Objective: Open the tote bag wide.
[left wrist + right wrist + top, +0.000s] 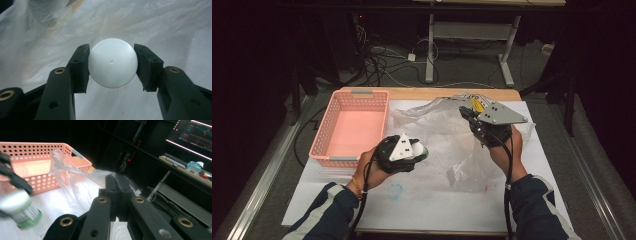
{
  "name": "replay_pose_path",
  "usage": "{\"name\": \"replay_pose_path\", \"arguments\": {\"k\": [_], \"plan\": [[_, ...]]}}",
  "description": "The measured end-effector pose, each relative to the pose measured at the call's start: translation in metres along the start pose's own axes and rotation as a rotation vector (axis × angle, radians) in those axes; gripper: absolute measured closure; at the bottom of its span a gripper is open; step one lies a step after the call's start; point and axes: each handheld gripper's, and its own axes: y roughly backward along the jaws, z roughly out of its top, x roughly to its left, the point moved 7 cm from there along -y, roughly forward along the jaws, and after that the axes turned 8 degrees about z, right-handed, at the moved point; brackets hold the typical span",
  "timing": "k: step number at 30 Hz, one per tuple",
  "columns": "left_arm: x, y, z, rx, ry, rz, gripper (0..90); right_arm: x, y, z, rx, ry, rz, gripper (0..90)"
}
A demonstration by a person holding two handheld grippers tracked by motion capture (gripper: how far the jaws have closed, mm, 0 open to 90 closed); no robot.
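Two grippers work above the table (422,210): from the high view, the right gripper (472,114) lifts the plastic bag (437,130). Left gripper view: jaws pinch a white-capped bottle (113,66), not yet bagged. Right gripper view: jaws pressed together on the bag's edge, pink basket (37,152) behind.

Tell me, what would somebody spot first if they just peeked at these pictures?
Probably the left gripper squeezing a small white round-capped bottle with green stripes near the table's middle. Next, the crinkly clear plastic bag that the right gripper pinches by its edge and lifts up. The empty pink plastic basket with holes sits at the table's left.
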Motion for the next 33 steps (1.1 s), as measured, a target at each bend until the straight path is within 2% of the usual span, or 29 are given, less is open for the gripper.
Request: {"name": "replay_pose_path", "arguments": {"k": [2, 4, 7, 11, 13, 17, 18, 21, 22, 24, 25, 27, 29, 31, 33], "plan": [[-0.005, -0.013, 0.006, -0.004, -0.016, 0.015, 48.2, 0.003, 0.000, -0.001, -0.001, 0.000, 0.010, 90.0], [-0.010, -0.023, 0.011, -0.016, -0.008, 0.003, 48.2, 0.006, -0.001, -0.002, 0.003, 0.001, 0.019, 90.0], [-0.020, -0.043, 0.018, -0.012, -0.025, 0.002, 48.2, 0.008, -0.002, -0.005, 0.002, -0.004, 0.031, 90.0], [-0.025, -0.068, 0.024, -0.006, -0.027, 0.008, 48.2, 0.010, -0.002, -0.007, -0.001, -0.012, 0.042, 90.0], [-0.025, -0.083, 0.027, 0.004, 0.012, -0.007, 48.2, 0.010, -0.002, -0.007, -0.004, -0.012, 0.046, 90.0], [-0.025, -0.106, 0.027, 0.035, 0.025, 0.009, 48.1, 0.012, 0.000, -0.008, -0.008, -0.017, 0.055, 90.0], [-0.024, -0.111, 0.026, 0.046, 0.020, 0.026, 48.1, 0.013, 0.001, -0.008, -0.008, -0.020, 0.057, 90.0], [-0.022, -0.125, 0.024, 0.075, 0.034, 0.031, 48.0, 0.013, 0.001, -0.010, -0.009, -0.021, 0.064, 90.0], [-0.023, -0.129, 0.023, 0.084, 0.046, 0.020, 48.0, 0.014, 0.000, -0.010, -0.007, -0.023, 0.068, 90.0], [-0.020, -0.135, 0.022, 0.090, 0.043, 0.057, 48.0, 0.014, 0.000, -0.012, -0.003, -0.026, 0.071, 90.0], [-0.021, -0.138, 0.021, 0.096, 0.046, 0.043, 47.8, 0.014, 0.000, -0.012, -0.004, -0.025, 0.072, 90.0], [-0.019, -0.139, 0.023, 0.092, 0.056, 0.066, 47.6, 0.014, 0.000, -0.013, 0.000, -0.025, 0.073, 90.0], [-0.021, -0.139, 0.024, 0.096, 0.041, 0.069, 46.7, 0.013, -0.001, -0.014, 0.002, -0.028, 0.072, 90.0], [-0.021, -0.134, 0.026, 0.089, 0.044, 0.085, 34.9, 0.013, -0.001, -0.015, 0.004, -0.026, 0.071, 90.0], [-0.022, -0.127, 0.028, 0.059, 0.047, 0.094, 34.0, 0.012, -0.001, -0.016, 0.006, -0.027, 0.069, 90.0]]}}
